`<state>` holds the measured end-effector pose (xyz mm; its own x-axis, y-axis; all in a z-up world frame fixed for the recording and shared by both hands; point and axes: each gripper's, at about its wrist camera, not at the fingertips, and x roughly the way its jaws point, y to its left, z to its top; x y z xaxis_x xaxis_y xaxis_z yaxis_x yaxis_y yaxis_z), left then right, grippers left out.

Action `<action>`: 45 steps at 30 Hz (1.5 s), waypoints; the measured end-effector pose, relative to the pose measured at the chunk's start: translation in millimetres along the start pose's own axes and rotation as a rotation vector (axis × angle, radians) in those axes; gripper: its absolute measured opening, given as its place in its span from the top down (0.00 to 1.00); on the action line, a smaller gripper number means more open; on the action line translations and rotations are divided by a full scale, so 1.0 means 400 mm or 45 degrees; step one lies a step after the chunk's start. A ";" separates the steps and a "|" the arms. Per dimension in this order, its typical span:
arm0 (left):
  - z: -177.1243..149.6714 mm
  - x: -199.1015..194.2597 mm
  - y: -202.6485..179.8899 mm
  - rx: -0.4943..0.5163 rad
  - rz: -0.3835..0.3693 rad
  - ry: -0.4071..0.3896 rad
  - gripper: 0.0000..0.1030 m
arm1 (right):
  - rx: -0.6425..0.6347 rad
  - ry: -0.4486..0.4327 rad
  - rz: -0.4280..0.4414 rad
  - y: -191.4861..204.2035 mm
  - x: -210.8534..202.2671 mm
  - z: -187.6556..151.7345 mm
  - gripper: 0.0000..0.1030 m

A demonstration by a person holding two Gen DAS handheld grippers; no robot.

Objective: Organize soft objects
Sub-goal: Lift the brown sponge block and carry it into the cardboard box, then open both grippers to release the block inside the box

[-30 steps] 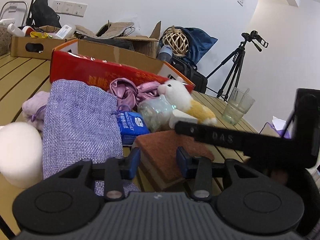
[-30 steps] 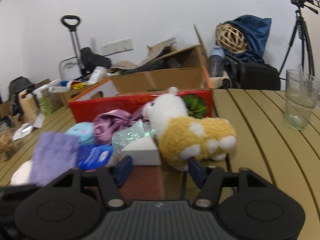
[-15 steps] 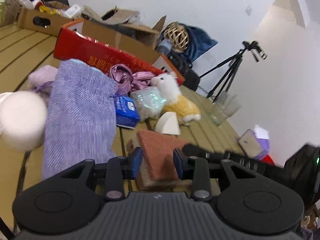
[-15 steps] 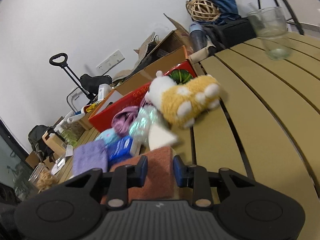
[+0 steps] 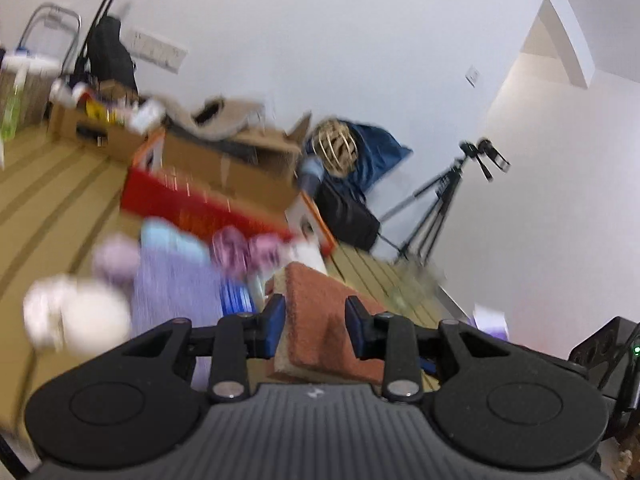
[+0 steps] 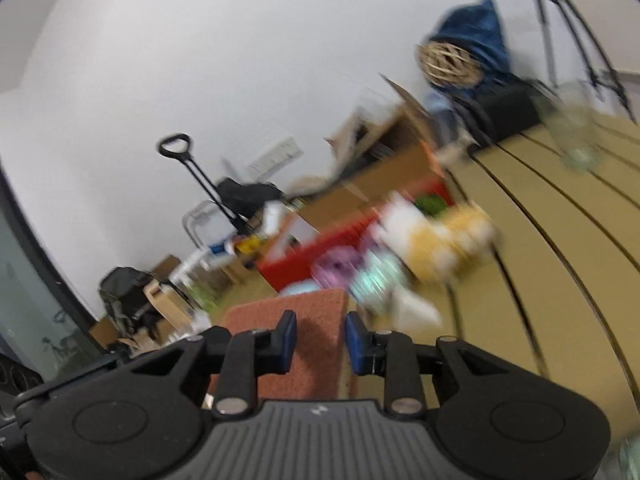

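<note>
two blurred fisheye views look along a pair of handheld grippers over a slatted wooden table (image 6: pixel 560 264). in the left wrist view, the left gripper (image 5: pixel 316 322) has its blue pads pressed on both sides of a rust-brown scouring sponge (image 5: pixel 320 300) with a tan underside, and the sponge is raised clear of the table. in the right wrist view, the right gripper (image 6: pixel 318 340) is clamped on another part of the same sponge (image 6: pixel 296 312), so both grippers hold it together.

beyond the sponge, near the middle of the table, lies a smeared heap of soft things: a lilac cloth pouch (image 5: pixel 172 292), a white foam ball (image 5: pixel 76 316) at the near left, pink satin fabric (image 5: pixel 236 252), and a white and yellow plush toy (image 6: pixel 436 240). a red box (image 5: pixel 188 204) stands just behind the heap. a drinking glass (image 6: pixel 572 132) stands at the far right, well apart from the pile.
</note>
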<state>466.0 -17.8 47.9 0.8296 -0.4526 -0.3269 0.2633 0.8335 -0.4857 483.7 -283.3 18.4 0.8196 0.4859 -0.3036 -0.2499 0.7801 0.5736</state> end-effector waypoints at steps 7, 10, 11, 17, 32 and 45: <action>0.320 0.219 0.133 -0.126 0.059 0.014 0.68 | -0.129 0.011 0.085 0.069 0.336 0.251 0.75; 0.431 0.368 0.215 -0.157 0.107 0.073 0.68 | -0.103 0.081 0.082 0.051 0.522 0.349 0.75; 0.464 0.431 0.242 -0.167 0.143 0.098 0.68 | -0.087 0.110 0.072 0.039 0.589 0.377 0.75; 0.522 0.718 0.387 -0.134 0.379 0.225 0.67 | 0.063 0.340 -0.018 -0.045 0.962 0.442 0.72; 0.533 0.668 0.373 -0.043 0.437 0.204 0.56 | -0.330 0.285 -0.184 0.028 1.005 0.405 0.49; 0.586 0.180 0.141 0.172 0.499 0.000 0.21 | -0.427 0.121 -0.227 0.123 0.416 0.464 0.27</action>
<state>655.9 71.0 186.9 0.8800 -0.0928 -0.4659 -0.0103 0.9768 -0.2140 703.5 -237.0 137.1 0.8178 0.3534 -0.4541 -0.2757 0.9334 0.2299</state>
